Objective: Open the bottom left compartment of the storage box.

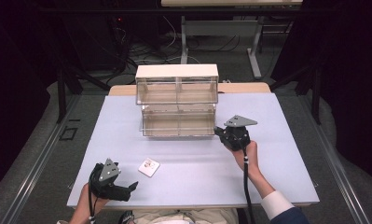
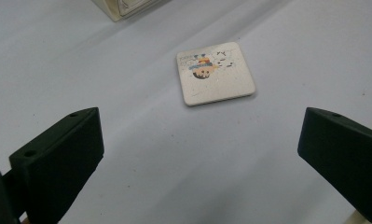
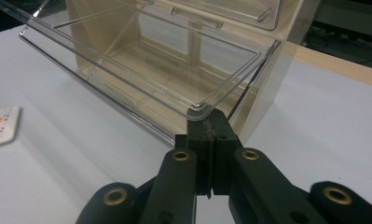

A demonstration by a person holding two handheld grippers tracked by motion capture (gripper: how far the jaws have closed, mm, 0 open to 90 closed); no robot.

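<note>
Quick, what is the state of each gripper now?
Left gripper: open, holding nothing; the coaster lies ahead of it.
Right gripper: closed at the corner of the clear drawer; whether it pinches the rim cannot be told.

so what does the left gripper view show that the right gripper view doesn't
Left gripper view: the left gripper with jaws wide apart, nothing between them, and the whole printed face of the square tile.

Right gripper view: the right gripper with jaws shut at the corner of the clear drawer, pulled out of the storage box; whether they pinch its rim is unclear.

Both: the tile and the white table.
</note>
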